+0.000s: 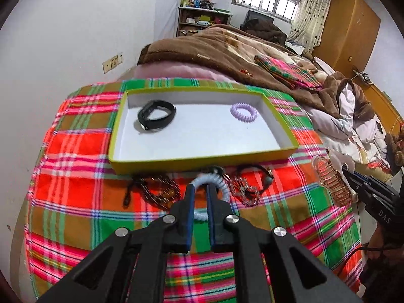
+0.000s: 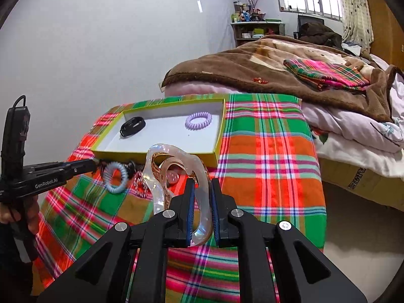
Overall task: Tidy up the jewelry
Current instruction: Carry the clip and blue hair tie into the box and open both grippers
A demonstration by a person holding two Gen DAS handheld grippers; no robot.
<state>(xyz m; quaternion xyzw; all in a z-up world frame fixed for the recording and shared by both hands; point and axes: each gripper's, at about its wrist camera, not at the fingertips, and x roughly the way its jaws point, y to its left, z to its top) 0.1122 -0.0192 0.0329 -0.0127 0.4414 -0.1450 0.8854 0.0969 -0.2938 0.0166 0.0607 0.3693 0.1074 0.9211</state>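
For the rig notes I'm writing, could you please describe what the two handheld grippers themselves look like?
Both are matte black linkage frames with round silver pivot bolts and blue pads lining the fingers. The left gripper carries white "GenRoboLAI" lettering on its side and an upright black box with a cable loop in the right wrist view. The right gripper shows white letters "DAS" and a thin black cable in the left wrist view.

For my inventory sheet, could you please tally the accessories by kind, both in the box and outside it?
Spiral hair ties: 2 (purple in box, blue in left tool)
Black band: 1
Bracelets on cloth: 2
Hair claw in right tool: 1
Total: 6
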